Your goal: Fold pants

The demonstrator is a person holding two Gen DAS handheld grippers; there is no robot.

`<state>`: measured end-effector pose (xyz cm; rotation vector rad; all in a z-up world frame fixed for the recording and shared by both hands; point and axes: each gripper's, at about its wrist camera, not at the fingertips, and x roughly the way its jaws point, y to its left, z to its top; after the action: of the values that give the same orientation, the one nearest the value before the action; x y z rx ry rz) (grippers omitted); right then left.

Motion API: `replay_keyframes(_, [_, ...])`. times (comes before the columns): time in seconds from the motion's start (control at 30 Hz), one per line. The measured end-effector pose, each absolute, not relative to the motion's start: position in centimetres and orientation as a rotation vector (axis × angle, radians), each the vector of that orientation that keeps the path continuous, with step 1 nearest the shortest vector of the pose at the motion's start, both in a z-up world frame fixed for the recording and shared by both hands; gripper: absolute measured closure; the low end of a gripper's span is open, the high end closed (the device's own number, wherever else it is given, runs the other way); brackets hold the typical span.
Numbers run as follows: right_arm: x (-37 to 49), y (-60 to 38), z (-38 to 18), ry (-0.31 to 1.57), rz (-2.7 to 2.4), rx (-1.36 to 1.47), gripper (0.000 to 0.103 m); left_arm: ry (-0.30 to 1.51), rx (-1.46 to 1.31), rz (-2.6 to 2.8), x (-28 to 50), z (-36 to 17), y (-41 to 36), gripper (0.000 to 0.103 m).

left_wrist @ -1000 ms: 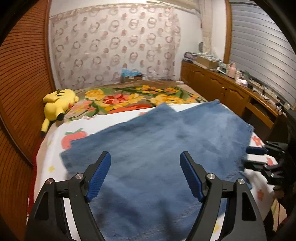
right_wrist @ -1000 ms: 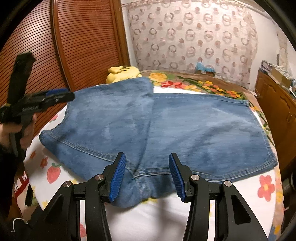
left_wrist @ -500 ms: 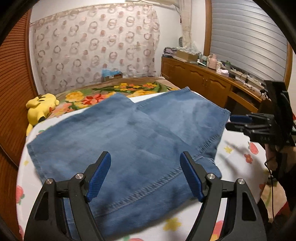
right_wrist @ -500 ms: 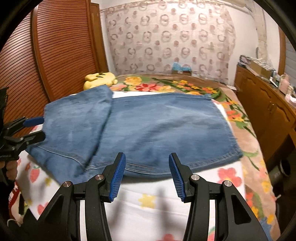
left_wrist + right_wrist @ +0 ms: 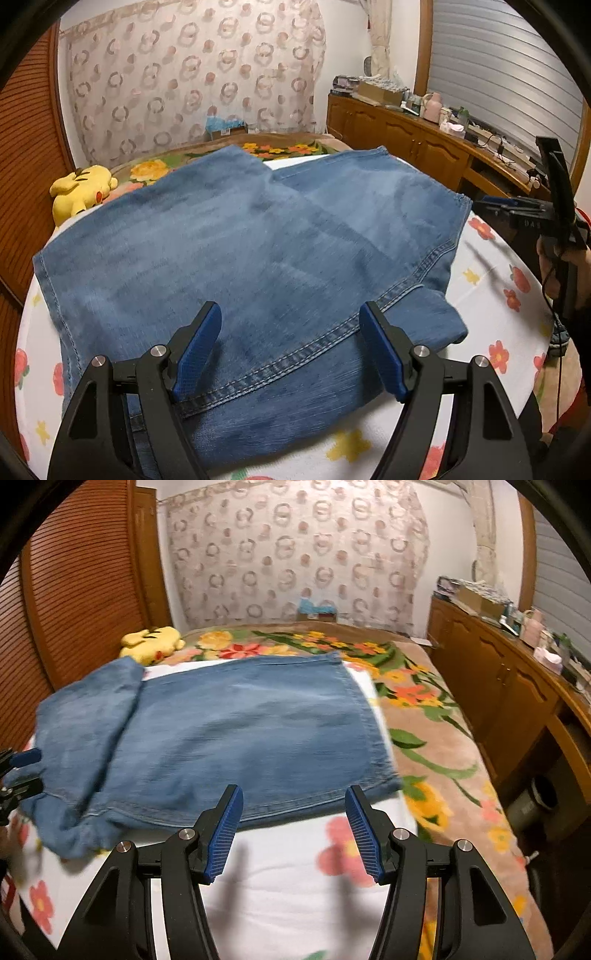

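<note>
Left tongs point(image 5: 288, 350) wide over the jeans point(image 5: 258, 258), empty; right tongs point(image 5: 293, 830) opening, empty. Pinch near hem corners, both layers, before folding.

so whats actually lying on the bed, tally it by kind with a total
jeans: 1, spread over the bedding
yellow plush toy: 1, on the floral blanket near the wooden wall
floral blanket: 1
white flower-print sheet: 1
total: 4
</note>
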<state>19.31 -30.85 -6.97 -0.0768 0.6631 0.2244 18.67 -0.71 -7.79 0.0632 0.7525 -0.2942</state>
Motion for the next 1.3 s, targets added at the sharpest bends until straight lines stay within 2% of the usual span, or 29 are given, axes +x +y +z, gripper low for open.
replay_keyframes(0.73, [25.8, -30.5, -7.7, 0.781, 0.127, -0.075, 0.044, 0.796, 0.077, -0.277, 18.9, -9.2, -1.1, 0.025])
replay_keyframes(0.8, [25.7, -30.5, -7.4, 0.778, 0.125, -0.078, 0.054, 0.798, 0.078, -0.276, 18.9, -9.2, -1.2, 0.025])
replay_keyframes(0.83, [25.6, -30.5, -7.3, 0.775, 0.12, -0.085, 0.055, 0.798, 0.08, -0.274, 18.8, -9.2, -1.2, 0.025])
replay_keyframes(0.9, [25.1, -30.7, -7.4, 0.767, 0.115, -0.105, 0.068, 0.799, 0.081, -0.274, 18.9, -9.2, -1.1, 0.025])
replay_keyframes(1.0, [24.6, -30.7, -7.4, 0.759, 0.128, -0.123, 0.081, 0.799, 0.079, -0.275, 18.8, -9.2, -1.1, 0.025])
replay_keyframes(1.3, [22.1, -28.7, -4.5, 0.648, 0.175, -0.176, 0.084, 0.789, 0.07, -0.271, 18.6, -9.2, -1.0, 0.025])
